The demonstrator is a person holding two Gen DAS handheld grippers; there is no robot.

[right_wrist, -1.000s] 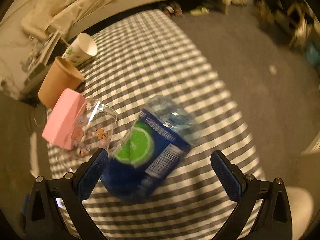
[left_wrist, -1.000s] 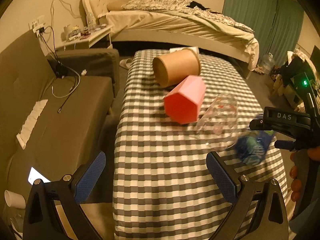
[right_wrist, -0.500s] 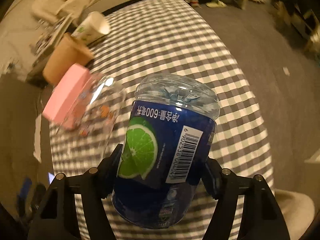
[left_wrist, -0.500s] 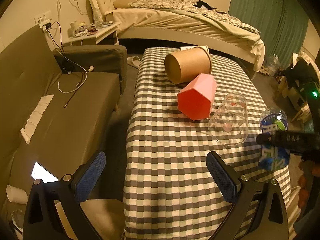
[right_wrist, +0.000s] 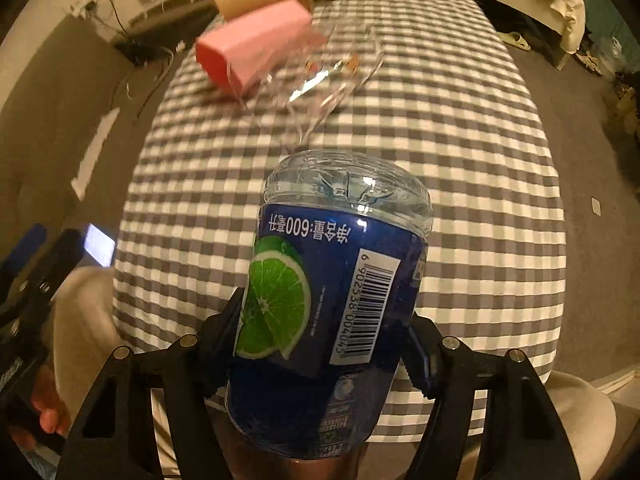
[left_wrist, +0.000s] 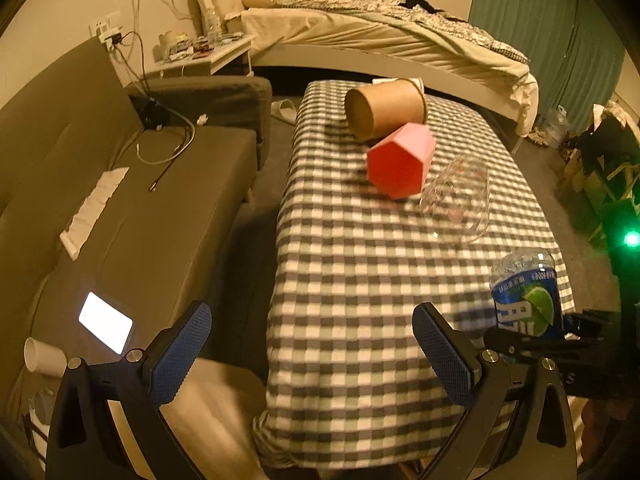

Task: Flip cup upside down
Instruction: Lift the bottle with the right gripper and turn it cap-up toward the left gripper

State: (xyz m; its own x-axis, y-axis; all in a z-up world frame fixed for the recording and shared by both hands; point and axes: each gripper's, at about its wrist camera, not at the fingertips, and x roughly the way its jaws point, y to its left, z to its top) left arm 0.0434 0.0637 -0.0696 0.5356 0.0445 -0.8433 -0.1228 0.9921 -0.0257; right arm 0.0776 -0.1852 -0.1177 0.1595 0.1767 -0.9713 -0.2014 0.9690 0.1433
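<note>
On the far left of the left wrist view, a grey sofa [left_wrist: 132, 216] carries a lit phone [left_wrist: 105, 323], a white folded cloth [left_wrist: 94, 208] and trailing cables, with a white paper cup [left_wrist: 42, 358] lying at its near end. Beside it stands the desk [left_wrist: 360, 320] under a grey-and-white checked cloth. The left gripper [left_wrist: 308, 356] hangs above the near desk edge with its blue-padded fingers [left_wrist: 178, 354] spread wide and nothing between them. Further back on the cloth lie a brown paper cup [left_wrist: 386, 106] on its side, its mouth toward the camera, then a pink hexagonal cup [left_wrist: 400, 166] tipped over, touching it, and just right of that a clear glass cup [left_wrist: 458, 204], also on its side. At the right, near the desk's front corner, is the task's thing: a cut-off plastic bottle cup [right_wrist: 332, 308], held above the cloth with its clear ribbed base up and its opening down. The right gripper [right_wrist: 320, 356] pinches it on both sides of the blue wrap. That label shows a green lime slice, a white barcode panel reading 6 902538 004045, and upside-down white print including "600". Smaller print lower on the label is too fine to read. A bed [left_wrist: 384, 36] with rumpled covers fills the background, green curtains [left_wrist: 548, 32] to its right.
</note>
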